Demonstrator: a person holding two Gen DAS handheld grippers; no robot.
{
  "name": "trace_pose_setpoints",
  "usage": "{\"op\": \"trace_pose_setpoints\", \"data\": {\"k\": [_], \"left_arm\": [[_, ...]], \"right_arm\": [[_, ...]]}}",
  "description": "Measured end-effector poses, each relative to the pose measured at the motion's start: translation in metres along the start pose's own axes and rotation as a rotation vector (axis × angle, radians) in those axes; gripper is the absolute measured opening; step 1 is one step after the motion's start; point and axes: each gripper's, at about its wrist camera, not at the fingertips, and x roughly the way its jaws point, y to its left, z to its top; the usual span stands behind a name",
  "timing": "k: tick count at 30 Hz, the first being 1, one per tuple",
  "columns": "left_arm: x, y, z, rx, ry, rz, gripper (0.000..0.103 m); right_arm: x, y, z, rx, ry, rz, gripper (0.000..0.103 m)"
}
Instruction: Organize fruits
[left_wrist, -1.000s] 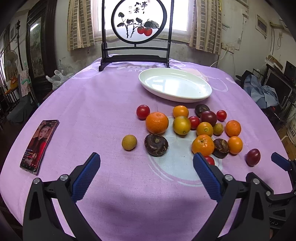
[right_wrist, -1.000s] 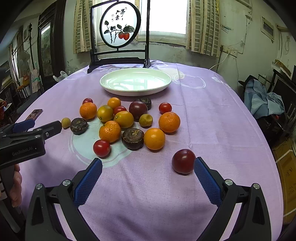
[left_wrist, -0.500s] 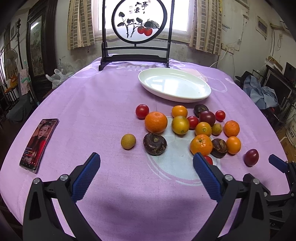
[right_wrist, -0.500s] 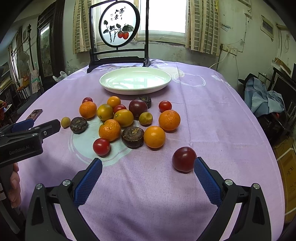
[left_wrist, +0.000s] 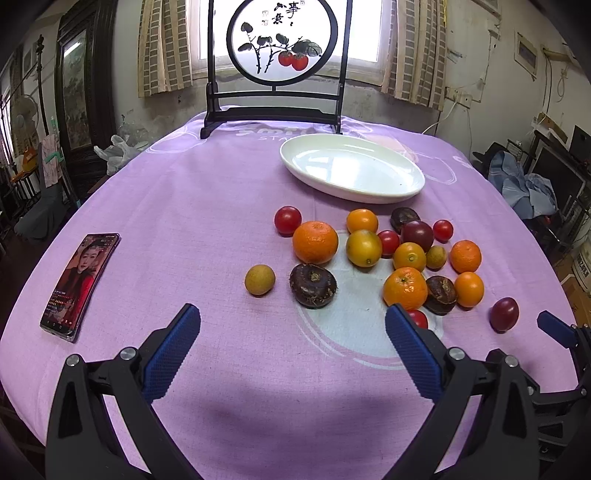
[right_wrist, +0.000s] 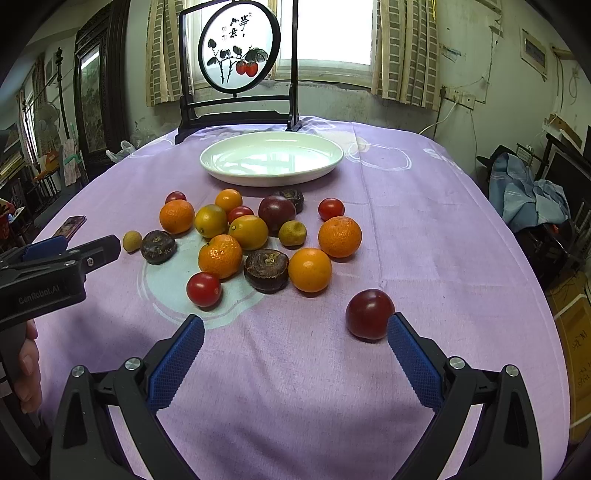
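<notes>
I was at the very start of the sorting: the white plate (right_wrist: 271, 158) at the far side of the desk (right_wrist: 424, 229) held nothing, and every fruit lay loose on the purple cloth in front of it. My right hand-held gripper (right_wrist: 295, 341) was low over the cloth with its jaws spread wide and empty, and the dark red plum (right_wrist: 369, 314), lying apart from the main cluster, sat just beside the tip of the right-hand pad (right_wrist: 413, 365), possibly touching it, not between the two. I judged that plum to be the first pick, so the next move called for sliding the gripper to my right until the plum was centred in the gap, then closing gently, since a round fruit on cloth could roll off from a nudge. My left hand-held gripper (left_wrist: 291, 341) was also wide open and carrying nothing, held level near the desk's near edge and pointing toward the brown water chestnut (left_wrist: 313, 285) and the small yellow-brown longan (left_wrist: 260, 279), both well ahead of its pads. In the right wrist view my left fingers (right_wrist: 29, 362) showed wrapped around that gripper's handle. A phone (left_wrist: 79, 280) lay off to the left, clear of the fruit.
</notes>
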Motion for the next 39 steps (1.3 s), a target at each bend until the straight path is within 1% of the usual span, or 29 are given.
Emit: {"op": "trace_pose_setpoints", "data": {"k": [21,39], "left_arm": [[0.0072,-0.0016,-0.0046,0.007,0.022,0.013,0.098],[0.0087,-0.0031,-0.0050,0.008,0.023,0.011,0.098]], "right_arm": [[0.0023,-0.0034,-0.0046,0.009,0.018,0.010,0.099],[0.0023,-0.0036,-0.0042,0.009,0.018,0.010,0.099]]}}
